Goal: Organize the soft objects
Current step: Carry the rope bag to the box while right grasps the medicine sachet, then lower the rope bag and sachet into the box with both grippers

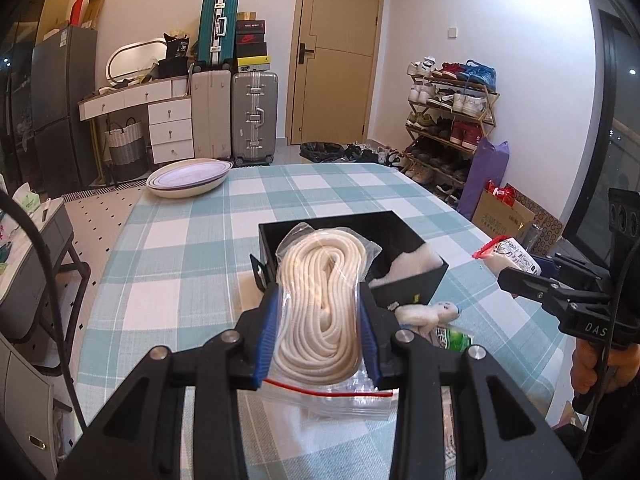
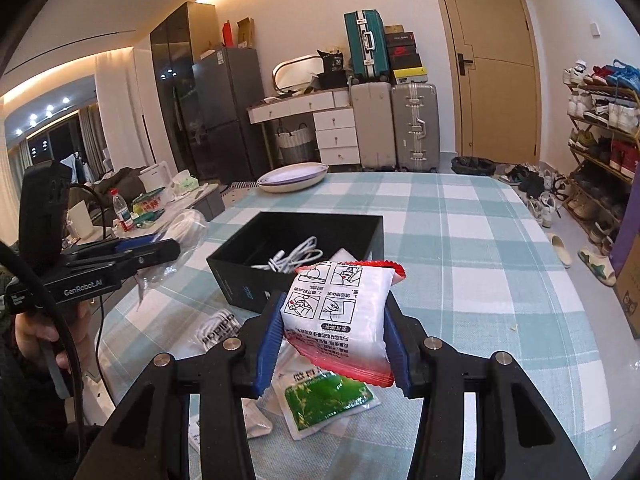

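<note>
Left wrist view: the left hand-held gripper (image 1: 319,332) is clamped on a clear zip-top plastic bag of coiled white rope (image 1: 320,308), its blue-padded fingers (image 1: 267,340) pressing the bag from both sides. The bag's red-striped seal hangs nearest the camera, and its far end reaches over the near rim of an open black rectangular box (image 1: 416,284) just ahead on the teal-and-white checked surface (image 1: 180,260). Some white soft material lies inside the box, to the right of the bag. Just right of the fingers, against the box's front wall, sits a small white plush toy (image 1: 424,314), with a green-printed packet (image 1: 454,338) beside it. Far ahead to the left, a stack of shallow oval cream dishes (image 1: 188,178) rests at the surface's edge. Out to the right, the right hand-held gripper (image 1: 516,276) carries a white packet with a red edge (image 1: 508,256).

Right wrist view: the right hand-held gripper (image 2: 333,340) grips that white, red-edged sachet printed with instruction drawings (image 2: 340,316), held raised above the green-printed packet (image 2: 328,400) and other clear wrappers below. Beyond it the black box (image 2: 240,280) holds what looks like a white cable (image 2: 292,260). The left hand-held gripper (image 2: 160,246) is off to the left; its grip is poorly seen here.
</note>
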A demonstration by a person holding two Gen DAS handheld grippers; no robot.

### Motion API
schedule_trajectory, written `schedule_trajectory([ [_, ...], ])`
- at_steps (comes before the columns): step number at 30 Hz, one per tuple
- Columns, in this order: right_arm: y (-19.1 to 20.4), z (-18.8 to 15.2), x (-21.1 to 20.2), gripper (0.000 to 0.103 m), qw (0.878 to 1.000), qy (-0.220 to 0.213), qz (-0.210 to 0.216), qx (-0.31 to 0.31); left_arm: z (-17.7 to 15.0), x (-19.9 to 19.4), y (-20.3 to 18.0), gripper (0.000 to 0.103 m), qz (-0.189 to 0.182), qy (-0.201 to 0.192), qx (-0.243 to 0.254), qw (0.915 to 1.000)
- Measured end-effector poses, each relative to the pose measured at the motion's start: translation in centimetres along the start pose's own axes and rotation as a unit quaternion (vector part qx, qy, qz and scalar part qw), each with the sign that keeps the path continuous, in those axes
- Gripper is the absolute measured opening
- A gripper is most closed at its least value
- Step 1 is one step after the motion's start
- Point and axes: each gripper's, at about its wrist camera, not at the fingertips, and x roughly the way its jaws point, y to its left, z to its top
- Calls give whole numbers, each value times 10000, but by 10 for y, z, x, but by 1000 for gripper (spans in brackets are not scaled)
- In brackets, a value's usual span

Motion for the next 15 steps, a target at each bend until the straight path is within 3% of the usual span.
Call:
schedule_trajectory([
  [15,5,32,18,47,9996,-110,163,-184,25,21,-3,35,21,-80,10,10000],
])
